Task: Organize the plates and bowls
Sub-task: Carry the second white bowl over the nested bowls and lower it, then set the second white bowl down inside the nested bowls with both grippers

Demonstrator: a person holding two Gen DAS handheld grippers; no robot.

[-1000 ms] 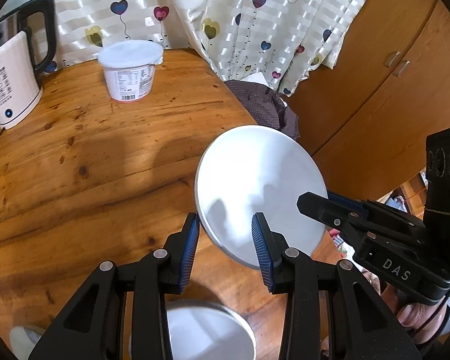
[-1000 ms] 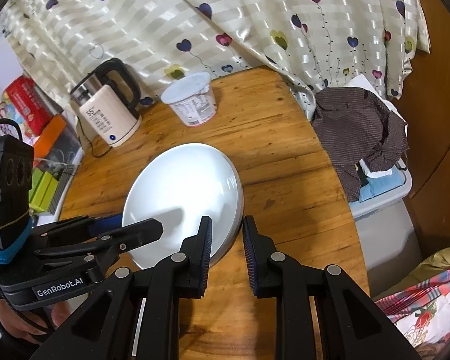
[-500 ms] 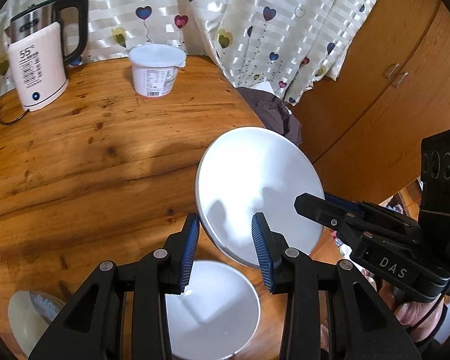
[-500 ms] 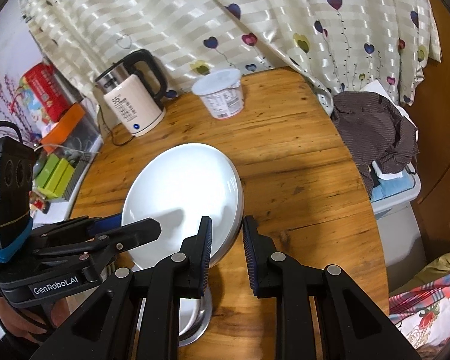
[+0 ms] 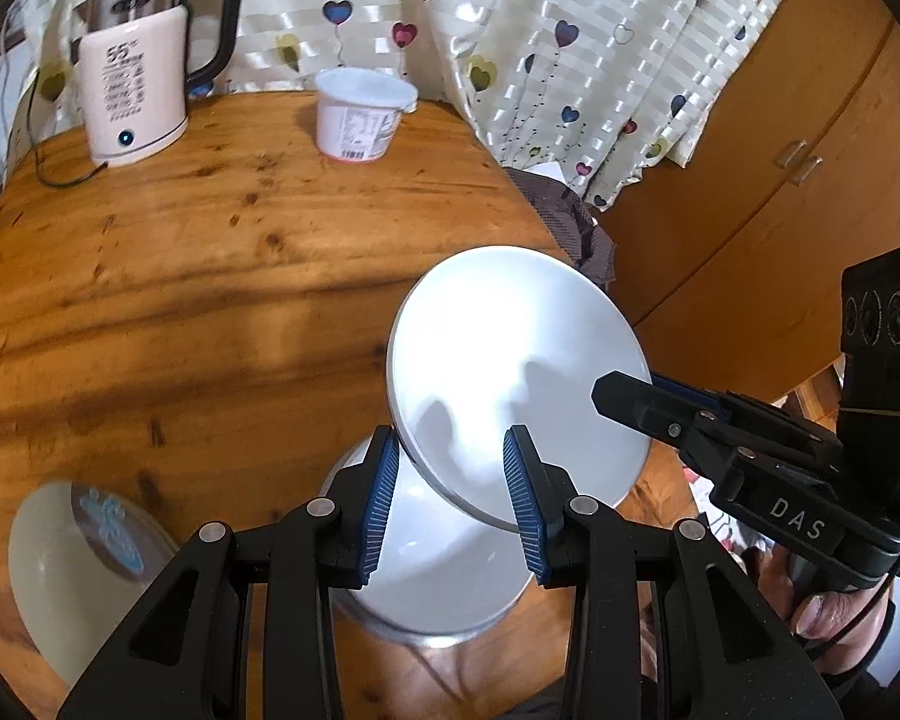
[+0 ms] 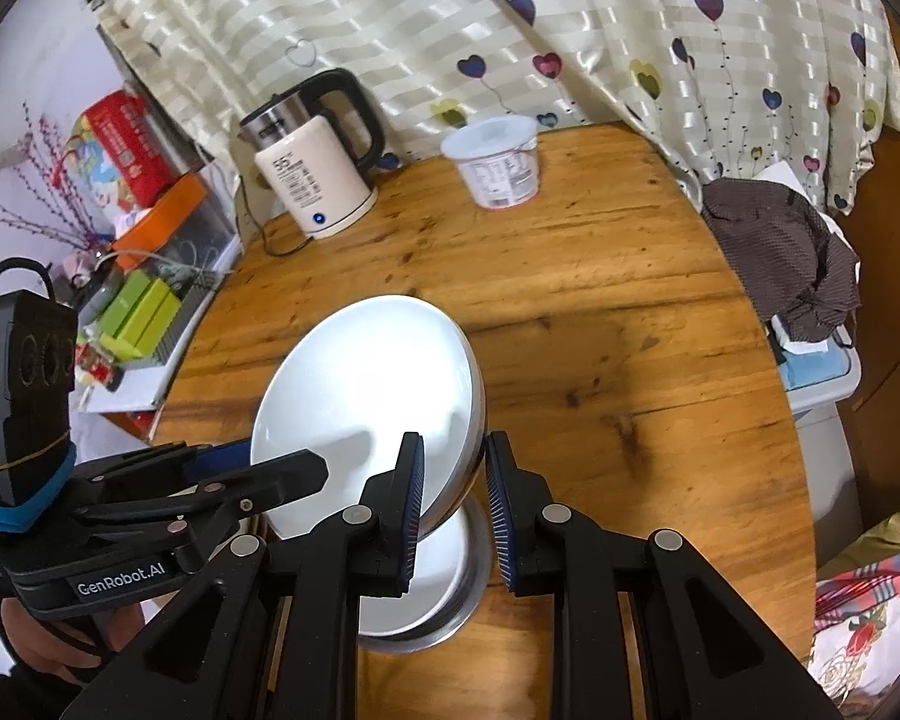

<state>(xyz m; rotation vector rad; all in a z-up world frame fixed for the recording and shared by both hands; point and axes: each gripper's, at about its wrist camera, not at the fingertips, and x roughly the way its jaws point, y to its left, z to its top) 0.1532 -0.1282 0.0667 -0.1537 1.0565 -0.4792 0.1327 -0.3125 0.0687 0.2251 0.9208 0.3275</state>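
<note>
Plate (image 5: 519,372) held tilted in air by both grippers: right gripper (image 6: 453,507) clamps its right rim, left gripper (image 5: 450,498) half-closed on its near-left edge. Second plate (image 5: 444,576) lies on table (image 5: 180,300) directly beneath, so the move goes straight down.

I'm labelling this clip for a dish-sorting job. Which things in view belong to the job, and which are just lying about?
Part of the job:
- white plate, gripped at opposite rims by the left gripper and right gripper
- white bowl below it on the table
- patterned bowl at lower left

Just lying about:
- kettle
- lidded tub
- brown cloth
</note>
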